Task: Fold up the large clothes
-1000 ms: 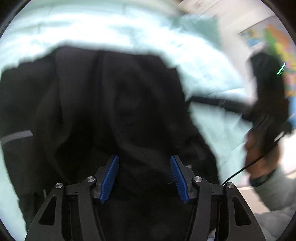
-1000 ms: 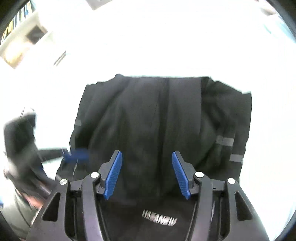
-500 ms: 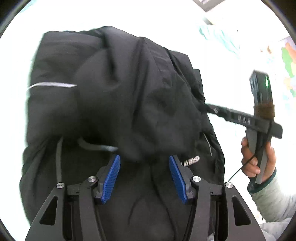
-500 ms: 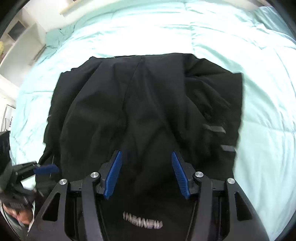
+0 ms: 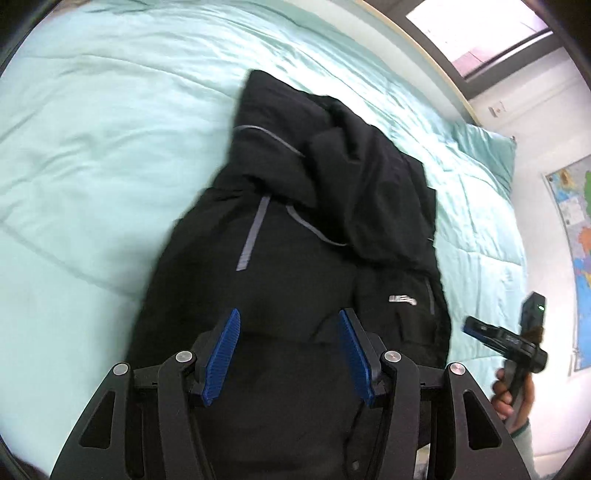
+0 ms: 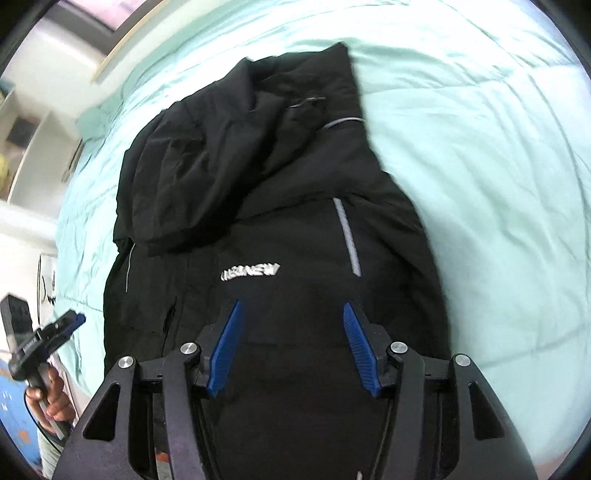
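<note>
A black jacket lies folded lengthwise on the mint bed cover, with grey reflective stripes and a white logo. My left gripper hovers over its near end, open, blue pads apart and nothing pinched between them. In the right wrist view the same jacket stretches away with a sleeve folded across its top and the logo just beyond the fingers. My right gripper is open above the near part of the cloth. Each view catches the other gripper at its edge: the right gripper, the left gripper.
Mint bed cover spreads wide on both sides of the jacket. A pillow lies at the far corner under a window. A map hangs on the wall. Shelves stand beyond the bed. A hand grips the left tool.
Both grippers have drawn back toward the jacket's near end and rolled. The logo now lies beyond the right fingers instead of under them. Jaws stay apart.
</note>
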